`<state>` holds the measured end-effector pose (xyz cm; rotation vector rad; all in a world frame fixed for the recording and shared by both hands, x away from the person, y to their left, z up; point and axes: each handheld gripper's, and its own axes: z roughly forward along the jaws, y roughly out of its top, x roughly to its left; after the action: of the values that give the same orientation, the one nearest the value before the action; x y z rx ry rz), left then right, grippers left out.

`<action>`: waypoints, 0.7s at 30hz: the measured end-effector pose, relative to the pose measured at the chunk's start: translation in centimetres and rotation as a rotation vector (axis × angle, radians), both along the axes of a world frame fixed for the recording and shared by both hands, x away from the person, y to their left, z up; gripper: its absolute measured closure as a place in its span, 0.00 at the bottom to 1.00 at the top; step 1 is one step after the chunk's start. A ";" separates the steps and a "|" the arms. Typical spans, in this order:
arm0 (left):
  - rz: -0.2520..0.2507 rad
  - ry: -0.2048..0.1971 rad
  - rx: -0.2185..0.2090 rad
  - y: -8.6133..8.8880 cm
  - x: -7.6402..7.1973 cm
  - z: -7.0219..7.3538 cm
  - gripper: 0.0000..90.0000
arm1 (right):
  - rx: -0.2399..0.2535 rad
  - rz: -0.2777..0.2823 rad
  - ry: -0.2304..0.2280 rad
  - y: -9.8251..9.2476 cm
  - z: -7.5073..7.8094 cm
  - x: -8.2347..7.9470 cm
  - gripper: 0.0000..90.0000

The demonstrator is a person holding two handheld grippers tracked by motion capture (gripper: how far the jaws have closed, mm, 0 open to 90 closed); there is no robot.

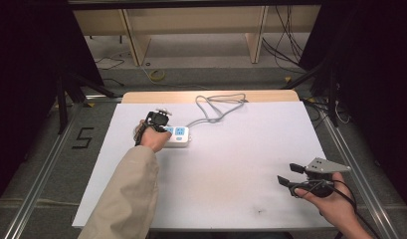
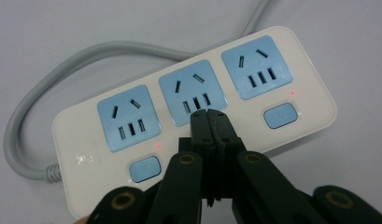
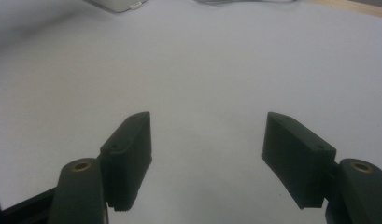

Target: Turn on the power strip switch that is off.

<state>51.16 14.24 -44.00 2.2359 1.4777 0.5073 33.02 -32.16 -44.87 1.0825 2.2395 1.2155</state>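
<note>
A white power strip with three blue sockets and blue switch buttons lies on the white table left of centre. Small red lights glow beside two buttons. My left gripper is shut with nothing in it, its tips over the lower edge of the middle socket, right above the spot where the middle button would be. Whether the tips touch the strip I cannot tell. My right gripper is held open above bare table near the right front, empty.
The strip's grey cable loops toward the table's far edge. A wooden strip borders the table's back. A corner of the power strip shows at the top of the right gripper view. Black stands and floor cables lie beyond.
</note>
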 end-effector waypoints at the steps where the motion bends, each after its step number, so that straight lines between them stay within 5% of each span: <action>1: 0.003 0.000 -0.003 0.0 0.0 -0.1 1.00 | 0.000 0.000 0.000 0.0 0.0 0.0 0.37; 21: -0.008 0.042 0.007 -0.4 0.5 0.1 1.00 | 0.004 0.000 -0.003 0.0 0.0 0.0 0.37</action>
<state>51.63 13.87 -43.89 2.2700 1.4892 0.4663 33.02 -32.20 -44.85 1.0811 2.2355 1.2218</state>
